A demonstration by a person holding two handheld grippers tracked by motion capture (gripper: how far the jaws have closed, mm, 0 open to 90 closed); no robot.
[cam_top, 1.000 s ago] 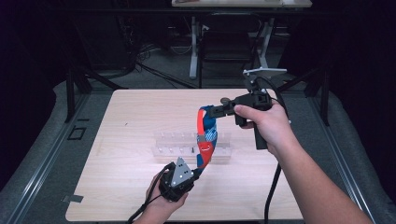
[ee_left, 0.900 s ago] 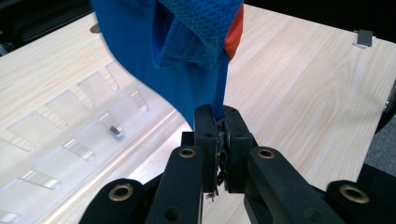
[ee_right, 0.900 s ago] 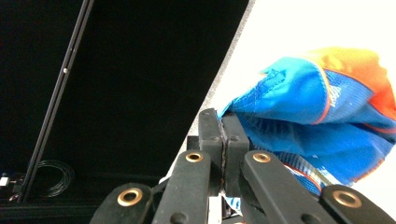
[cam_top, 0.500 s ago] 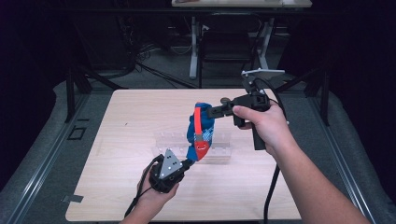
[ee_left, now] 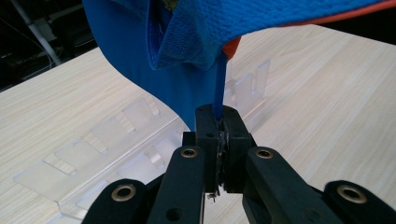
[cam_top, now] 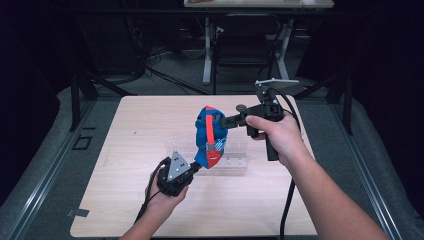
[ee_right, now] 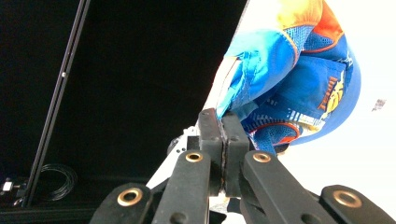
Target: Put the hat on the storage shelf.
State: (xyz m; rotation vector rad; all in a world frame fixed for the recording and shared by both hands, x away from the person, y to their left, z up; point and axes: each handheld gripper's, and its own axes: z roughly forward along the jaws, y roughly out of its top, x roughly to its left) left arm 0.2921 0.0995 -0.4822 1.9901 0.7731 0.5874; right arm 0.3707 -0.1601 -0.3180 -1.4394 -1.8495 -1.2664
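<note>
Pinching the lower edge of a blue and orange cap (cam_top: 210, 137), the left gripper (cam_top: 196, 169) has its jaws pressed together on a thin fold of blue fabric, seen clearly in the left gripper view (ee_left: 219, 135). The right gripper (cam_top: 231, 120) holds the same cap from the 3 o'clock side, its jaws likewise clamped tight on the blue cloth (ee_right: 223, 140), so the cap (ee_right: 299, 88) hangs stretched between the two grippers above the middle of the wooden table (cam_top: 125, 150).

A clear plastic rack (cam_top: 235, 160) with small divided slots lies on the table just under and behind the cap, toward 3 o'clock of the left gripper; in the left gripper view the rack (ee_left: 93, 154) runs from 8 o'clock up toward 1 o'clock, and its slots look empty.

Orange lettering and a yellow figure show on the cap's blue panel in the right gripper view, too small and crumpled to read, and a small red and white patch sits on its lower front in the high view
</note>
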